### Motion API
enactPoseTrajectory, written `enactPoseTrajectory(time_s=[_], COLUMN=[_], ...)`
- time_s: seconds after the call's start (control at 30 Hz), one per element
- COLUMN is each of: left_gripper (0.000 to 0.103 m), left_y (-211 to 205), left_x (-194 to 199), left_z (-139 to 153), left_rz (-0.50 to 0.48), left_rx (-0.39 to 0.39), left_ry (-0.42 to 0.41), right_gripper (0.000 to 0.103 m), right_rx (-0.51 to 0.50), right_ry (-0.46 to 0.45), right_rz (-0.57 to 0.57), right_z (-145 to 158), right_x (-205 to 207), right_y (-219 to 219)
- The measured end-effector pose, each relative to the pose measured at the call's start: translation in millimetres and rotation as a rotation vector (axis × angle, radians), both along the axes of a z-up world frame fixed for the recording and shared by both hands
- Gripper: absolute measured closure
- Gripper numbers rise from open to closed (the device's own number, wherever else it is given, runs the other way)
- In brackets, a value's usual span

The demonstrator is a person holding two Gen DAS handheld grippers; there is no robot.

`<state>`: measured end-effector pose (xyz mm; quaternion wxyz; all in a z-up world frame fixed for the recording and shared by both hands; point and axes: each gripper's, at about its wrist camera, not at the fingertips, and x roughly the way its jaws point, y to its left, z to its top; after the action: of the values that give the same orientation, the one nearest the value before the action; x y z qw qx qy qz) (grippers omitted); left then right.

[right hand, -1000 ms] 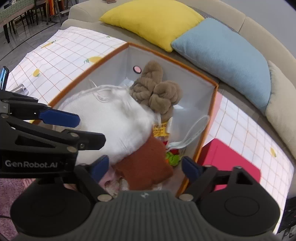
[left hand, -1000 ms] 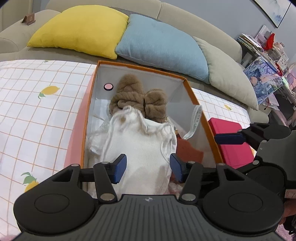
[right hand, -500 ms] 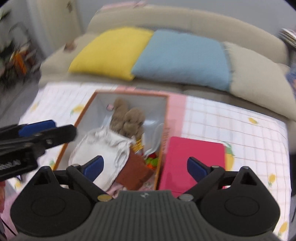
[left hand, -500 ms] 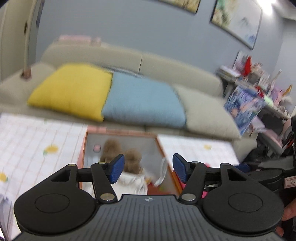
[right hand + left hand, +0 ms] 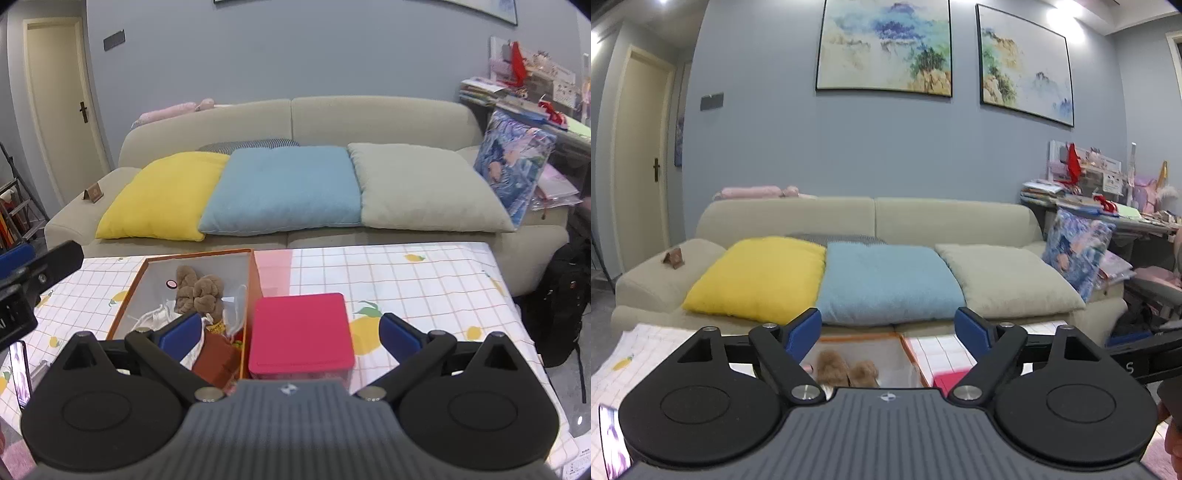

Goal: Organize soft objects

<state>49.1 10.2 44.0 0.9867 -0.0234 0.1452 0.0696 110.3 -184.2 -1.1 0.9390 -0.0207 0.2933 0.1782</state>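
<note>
The sofa point(image 5: 295, 122) fills the far side of the room, with a yellow cushion point(image 5: 162, 195), a blue cushion point(image 5: 284, 188) and a grey-beige cushion point(image 5: 421, 184) laid in a row along its seat. In front of it stands the surface point(image 5: 406, 280), covered in a checked cloth with lemon prints. On it, at about nine o'clock from the cloth's middle, sits the orange box point(image 5: 127, 301) with its top open, and touching its right wall is a pink lidded box point(image 5: 301, 332). By my reckoning the tidying is close to done: every soft thing I can make out lies inside the orange box and none lies loose on the cloth; what may remain is closing it up, though I see no lid for it. Inside, a brown plush toy point(image 5: 201, 291) lies toward the twelve o'clock end, a white cloth bundle point(image 5: 159, 317) at about eight o'clock, and a rust-brown fabric piece point(image 5: 218, 358) at six o'clock with a white strap and something small and bright beside it; I cannot tell what that is. The pink box is shut, so its contents are hidden. The left tool point(image 5: 888, 332) is raised level toward the sofa, spread wide and holding nothing, with only the box's far end showing beneath it. The right tool point(image 5: 291, 334) hangs above the near edge of both boxes, likewise spread and empty.
</note>
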Motion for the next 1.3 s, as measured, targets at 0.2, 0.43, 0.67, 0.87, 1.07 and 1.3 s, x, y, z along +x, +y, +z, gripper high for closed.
enactPoseTrajectory(time_s=[0.2, 0.43, 0.67, 0.87, 1.07, 1.3], left_gripper=[0.002, 0.001, 0.001, 0.001, 0.001, 0.001], left_y=[-9.4, -14.1, -14.7, -20.2, -19.0, -21.1], left_x=[-18.4, -25.5, -32.9, -38.7, -35.4, -37.2], left_z=[-9.9, -34.1, -59.1, -67.9, -74.4, -74.4], left_rz=[0.015, 0.035, 0.088, 0.094, 0.087, 0.080], left_rx=[-0.061, -0.093, -0.133, -0.103, -0.115, -0.108], left_ry=[0.067, 0.300, 0.411, 0.430, 0.471, 0.474], right_gripper=[0.003, 0.003, 0.003, 0.003, 0.003, 0.003], right_rx=[-0.012, -0.082, -0.086, -0.081, -0.069, -0.070], right_ry=[-0.062, -0.035, 0.048, 0.067, 0.107, 0.103], right_rz=[0.023, -0.037, -0.075, -0.092, -0.117, -0.117], right_z=[2.1, -19.0, -52.5, -57.8, -64.7, -64.2], right_x=[-37.7, -60.7, -80.0, -79.9, -76.0, -76.1], right_y=[-14.8, -28.3, -36.2, -37.9, -42.9, -42.5])
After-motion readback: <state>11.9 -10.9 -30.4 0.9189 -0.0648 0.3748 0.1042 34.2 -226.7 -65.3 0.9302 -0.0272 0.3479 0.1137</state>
